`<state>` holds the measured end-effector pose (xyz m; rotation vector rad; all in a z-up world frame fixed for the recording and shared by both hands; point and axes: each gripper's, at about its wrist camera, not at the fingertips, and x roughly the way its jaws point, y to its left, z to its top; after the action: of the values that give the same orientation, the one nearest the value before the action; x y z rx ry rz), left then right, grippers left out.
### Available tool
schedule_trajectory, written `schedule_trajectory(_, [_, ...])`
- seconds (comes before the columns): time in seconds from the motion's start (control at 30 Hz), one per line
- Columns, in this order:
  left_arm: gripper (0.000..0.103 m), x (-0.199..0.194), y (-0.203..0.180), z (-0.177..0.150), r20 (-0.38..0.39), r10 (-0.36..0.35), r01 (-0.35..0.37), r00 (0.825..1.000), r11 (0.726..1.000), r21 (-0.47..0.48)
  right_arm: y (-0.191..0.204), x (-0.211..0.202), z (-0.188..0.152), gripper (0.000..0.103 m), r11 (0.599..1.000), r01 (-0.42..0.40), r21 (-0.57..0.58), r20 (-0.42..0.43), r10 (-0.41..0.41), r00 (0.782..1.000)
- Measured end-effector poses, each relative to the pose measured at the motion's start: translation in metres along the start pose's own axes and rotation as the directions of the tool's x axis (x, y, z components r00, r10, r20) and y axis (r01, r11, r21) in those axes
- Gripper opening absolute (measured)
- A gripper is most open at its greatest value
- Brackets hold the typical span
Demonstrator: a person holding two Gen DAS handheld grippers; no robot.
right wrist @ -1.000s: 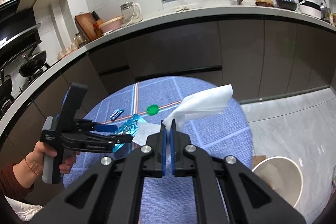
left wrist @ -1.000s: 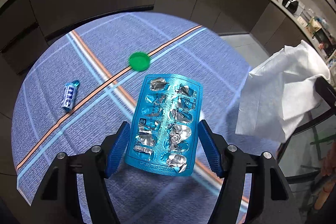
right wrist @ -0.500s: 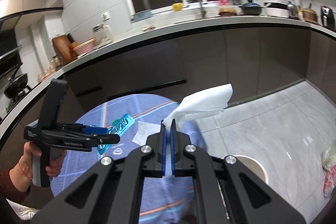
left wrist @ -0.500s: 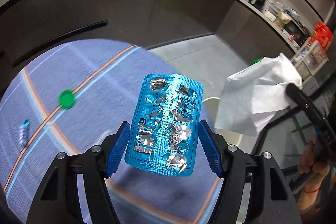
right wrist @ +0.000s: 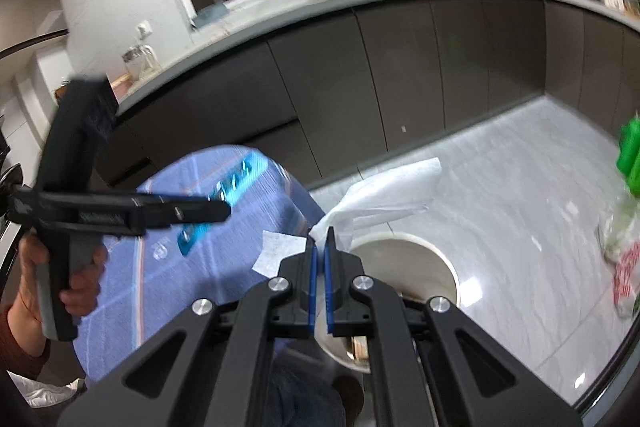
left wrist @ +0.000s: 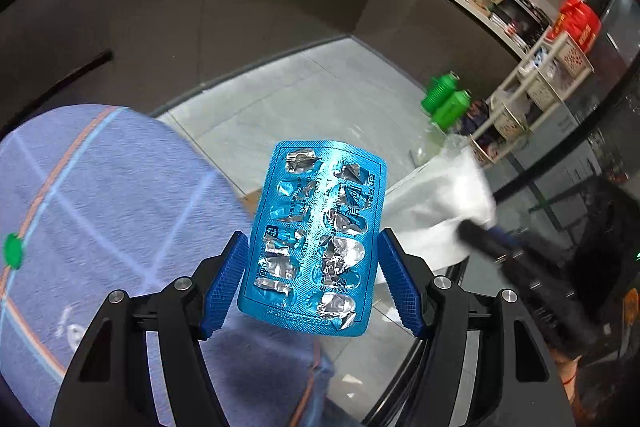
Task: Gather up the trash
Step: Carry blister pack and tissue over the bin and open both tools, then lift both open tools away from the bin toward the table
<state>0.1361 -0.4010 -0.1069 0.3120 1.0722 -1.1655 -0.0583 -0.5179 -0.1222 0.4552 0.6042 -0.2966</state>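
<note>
Evidently both loads are bound for the bin (right wrist: 404, 267) on the floor: the left tongs (left wrist: 310, 285) clamp the spent blister pack (left wrist: 316, 247) by its edges beyond the tabletop (left wrist: 100, 195), and the right tongs (right wrist: 320, 259), pinched shut on a tissue (right wrist: 384, 191), hold it over the rim.
</note>
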Motion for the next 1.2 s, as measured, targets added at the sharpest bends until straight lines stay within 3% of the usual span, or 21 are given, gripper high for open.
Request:
schedule_trajectory(0.2, [0.063,0.049,-0.012,0.005,-0.075,-0.039,0.04,0.996,0.999,0.012,-0.044,0.039,-0.033,0.005,0.992,-0.023,0.125,-0.101,0.035,0.994])
schedule_trajectory(0.47, [0.064,0.102,-0.022,0.009,-0.145,-0.056,0.06,0.988,0.998,0.024,-0.072,0.08,-0.047,0.008,0.983,-0.025,0.182,-0.166,0.056,0.985])
schedule_trajectory(0.53, [0.064,0.11,-0.024,0.01,-0.154,-0.045,0.05,0.987,0.998,0.031,-0.074,0.089,-0.051,0.014,0.983,-0.023,0.181,-0.187,0.057,0.981])
schedule_trajectory(0.6, [0.065,0.119,-0.027,0.011,-0.165,-0.026,0.034,0.986,0.999,0.043,-0.072,0.096,-0.053,0.044,0.987,-0.003,0.163,-0.196,0.035,0.98])
schedule_trajectory(0.7, [0.066,0.128,-0.031,0.011,-0.165,0.004,0.005,0.986,0.998,0.057,-0.07,0.096,-0.054,0.055,0.991,0.013,0.135,-0.181,0.012,0.983])
schedule_trajectory(0.9, [0.08,0.136,-0.035,0.013,-0.146,0.031,-0.021,0.989,0.998,0.066,-0.074,0.087,-0.061,0.068,0.996,0.036,0.079,-0.15,-0.024,0.988])
schedule_trajectory(1.13, [0.095,0.128,-0.037,0.015,-0.102,0.037,-0.031,0.994,0.998,0.058,-0.075,0.087,-0.063,0.068,0.995,0.037,0.098,-0.153,-0.022,0.988])
schedule_trajectory(1.2, [0.094,0.122,-0.037,0.015,-0.08,0.051,-0.046,0.995,0.997,0.061,-0.076,0.09,-0.064,0.059,0.994,0.033,0.108,-0.16,-0.015,0.987])
